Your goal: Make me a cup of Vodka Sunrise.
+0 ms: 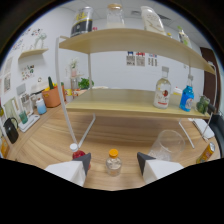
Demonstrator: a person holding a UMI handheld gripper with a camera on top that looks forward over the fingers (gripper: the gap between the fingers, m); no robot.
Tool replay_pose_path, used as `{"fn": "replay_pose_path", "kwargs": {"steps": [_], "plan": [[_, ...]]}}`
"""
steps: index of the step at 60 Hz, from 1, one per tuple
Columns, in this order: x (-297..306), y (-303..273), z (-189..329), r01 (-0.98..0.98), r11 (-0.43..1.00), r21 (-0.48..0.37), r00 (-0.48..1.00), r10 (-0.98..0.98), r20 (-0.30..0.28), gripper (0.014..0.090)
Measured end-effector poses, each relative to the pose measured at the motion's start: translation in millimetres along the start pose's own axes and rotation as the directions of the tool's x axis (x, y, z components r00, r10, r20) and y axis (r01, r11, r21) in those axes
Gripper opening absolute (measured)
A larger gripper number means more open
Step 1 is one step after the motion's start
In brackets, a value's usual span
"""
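My gripper (pixel 113 163) is open, its two dark-tipped white fingers (pixel 82 161) spread wide over the wooden counter. A small clear bottle with an orange cap (pixel 113 162) stands on the counter between the fingertips, with a gap at each side. A small bottle with a white cap and red contents (pixel 76 151) sits just beside the left finger. An empty clear glass cup (pixel 167 144) stands ahead of the right finger. On the lower shelf beyond stand a clear labelled bottle (pixel 162 90) and a blue bottle (pixel 187 96).
A two-tier wooden shelf on white legs (pixel 120 102) spans the counter; bottles and jars stand on its top tier (pixel 115 17). An orange plant pot (pixel 51 96), jars and a dark kettle (pixel 10 130) line the left side. A green object (pixel 202 104) sits at the shelf's right end.
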Motion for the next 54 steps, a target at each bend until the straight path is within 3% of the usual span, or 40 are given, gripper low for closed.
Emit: {"fn": "replay_pose_path", "kwargs": {"steps": [15,34,35,36,37,54], "plan": [[19,-37,-93,-0.028,0.996,0.081,1.0,0.028,-0.003,0.086],[87,-18,-156,-0.098,0.993,0.059,0.985,0.105,-0.138,0.0864],[90,-23,-158,-0.099,0.993,0.067,0.984,0.108,-0.143,0.0863],[94,-29,-160,-0.1,0.992,0.075,0.983,0.111,-0.146,0.0815],[97,-35,-162,-0.101,0.991,0.086,0.982,0.113,-0.15,0.0865],[152,-211,-161,-0.034,0.948,0.317,0.98,0.095,-0.178,0.0857]]}}
